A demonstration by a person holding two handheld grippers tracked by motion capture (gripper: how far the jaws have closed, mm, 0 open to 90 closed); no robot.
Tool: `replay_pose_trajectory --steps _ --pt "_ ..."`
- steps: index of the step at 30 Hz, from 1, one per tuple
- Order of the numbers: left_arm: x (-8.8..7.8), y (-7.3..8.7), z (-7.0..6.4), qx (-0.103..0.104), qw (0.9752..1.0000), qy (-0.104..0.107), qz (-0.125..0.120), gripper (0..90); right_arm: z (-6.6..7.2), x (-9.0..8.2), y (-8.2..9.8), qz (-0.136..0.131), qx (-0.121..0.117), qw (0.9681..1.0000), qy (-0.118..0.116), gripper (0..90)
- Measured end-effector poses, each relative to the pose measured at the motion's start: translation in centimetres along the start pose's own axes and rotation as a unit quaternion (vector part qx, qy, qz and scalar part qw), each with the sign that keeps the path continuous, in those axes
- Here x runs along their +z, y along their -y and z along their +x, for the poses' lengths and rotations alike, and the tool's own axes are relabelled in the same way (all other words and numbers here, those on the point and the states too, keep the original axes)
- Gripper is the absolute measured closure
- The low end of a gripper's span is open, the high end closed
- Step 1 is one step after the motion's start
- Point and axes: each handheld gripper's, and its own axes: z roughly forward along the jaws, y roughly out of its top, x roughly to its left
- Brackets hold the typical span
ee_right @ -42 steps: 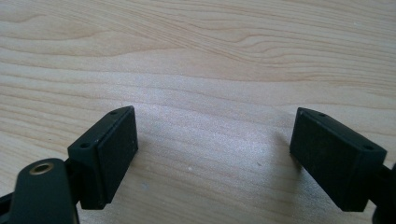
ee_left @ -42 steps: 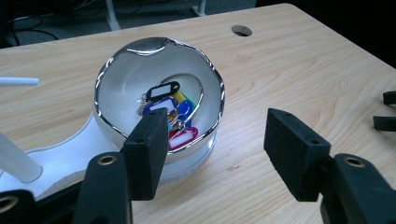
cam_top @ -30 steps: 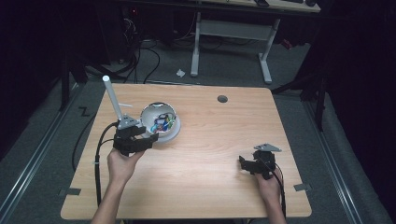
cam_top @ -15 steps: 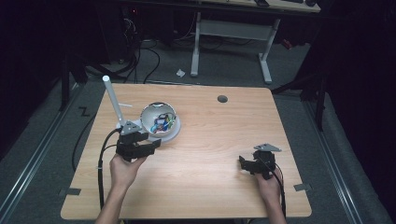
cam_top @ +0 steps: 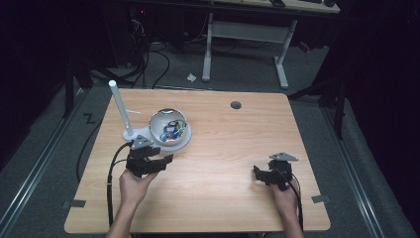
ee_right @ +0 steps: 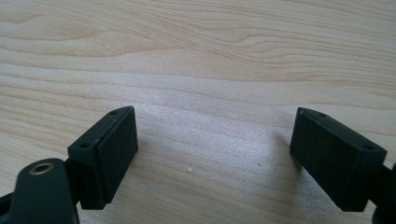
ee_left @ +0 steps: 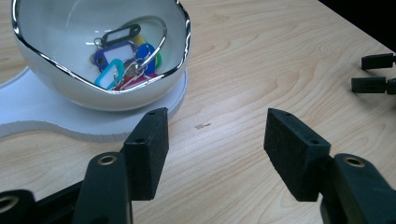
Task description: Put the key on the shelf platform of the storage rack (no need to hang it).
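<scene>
While nothing is gripped, the left gripper (cam_top: 166, 159) is held low over the bench (cam_top: 223, 198) with its jaws standing wide apart and empty, bare wood between them. Just ahead of the jaws and a little to their left, the white bowl (ee_left: 56, 84) sits on a white base plate (ee_left: 28, 116), and the bunch of keys (ee_left: 123, 56) with coloured tags lies inside it; the jaws are judged to be lined up for a reach into that bowl. From the same plate a white post (cam_top: 120, 109) rises, probably meant as a hanger for the keys. No writing can be read on the tags. Well off to the right, the right gripper (cam_top: 258, 175) is rested near the bench surface, its jaws likewise wide and empty, apparently parked in waiting.
</scene>
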Motion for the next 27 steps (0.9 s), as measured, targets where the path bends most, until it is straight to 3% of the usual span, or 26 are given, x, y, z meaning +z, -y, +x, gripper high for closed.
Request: replay_pose_trajectory --steps 23,27 --pt "2.6 3.0 -0.4 -0.013 0.9994 0.006 0.033 40.7 0.0 0.0 0.0 0.0 0.0 1.0 0.0 15.2" --pt "2.9 3.3 -0.4 -0.009 0.9992 -0.002 0.038 40.6 0.0 0.0 0.0 0.0 -0.001 1.0 0.0 15.2"
